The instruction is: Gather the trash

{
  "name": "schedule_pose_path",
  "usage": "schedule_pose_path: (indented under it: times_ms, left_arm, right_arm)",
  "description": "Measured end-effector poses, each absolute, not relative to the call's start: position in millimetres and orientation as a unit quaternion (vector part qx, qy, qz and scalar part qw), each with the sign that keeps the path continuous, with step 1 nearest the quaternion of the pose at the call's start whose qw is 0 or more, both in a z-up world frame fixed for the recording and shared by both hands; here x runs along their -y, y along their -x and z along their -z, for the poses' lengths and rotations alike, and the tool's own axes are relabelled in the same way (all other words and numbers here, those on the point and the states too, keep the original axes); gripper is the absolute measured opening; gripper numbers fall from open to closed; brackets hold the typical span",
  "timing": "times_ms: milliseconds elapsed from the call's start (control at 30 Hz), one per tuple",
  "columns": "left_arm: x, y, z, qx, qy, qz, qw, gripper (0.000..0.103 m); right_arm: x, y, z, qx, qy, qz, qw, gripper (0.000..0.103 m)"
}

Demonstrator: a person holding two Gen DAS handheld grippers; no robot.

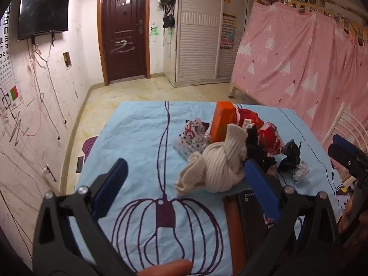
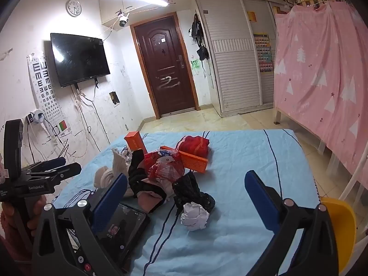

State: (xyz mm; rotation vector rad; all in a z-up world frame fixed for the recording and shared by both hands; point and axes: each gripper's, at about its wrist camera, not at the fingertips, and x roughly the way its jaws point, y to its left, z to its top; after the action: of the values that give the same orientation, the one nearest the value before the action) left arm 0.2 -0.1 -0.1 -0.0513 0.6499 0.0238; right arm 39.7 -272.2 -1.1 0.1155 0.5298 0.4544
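A pile of litter lies on the blue cloth-covered table (image 1: 138,133): an orange box (image 1: 222,122), red wrappers (image 1: 268,135), a patterned packet (image 1: 192,138), a knotted cream knit cloth (image 1: 214,168), black crumpled pieces (image 1: 291,154) and a crumpled white paper ball (image 2: 195,216). My left gripper (image 1: 184,177) is open and empty, low over the table just in front of the cream cloth. My right gripper (image 2: 186,191) is open and empty, with the paper ball lying between and just beyond its fingers. The right wrist view shows a second orange box (image 2: 195,161).
A phone (image 2: 122,234) with a lit screen lies on the table under the right gripper's left finger. A yellow chair (image 2: 340,227) stands at the table's right. A pink curtain (image 1: 310,64), wardrobe, brown door (image 1: 124,30) and wall TV surround the floor beyond.
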Motion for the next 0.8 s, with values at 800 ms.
schedule_pose_path:
  times_ms: [800]
  left_arm:
    - [6.0,0.0,-0.1,-0.317,0.015,-0.006,0.948,0.097]
  right_arm:
    - [273.0,-36.3,-4.6,-0.25,-0.051,-0.227,0.94,0.095]
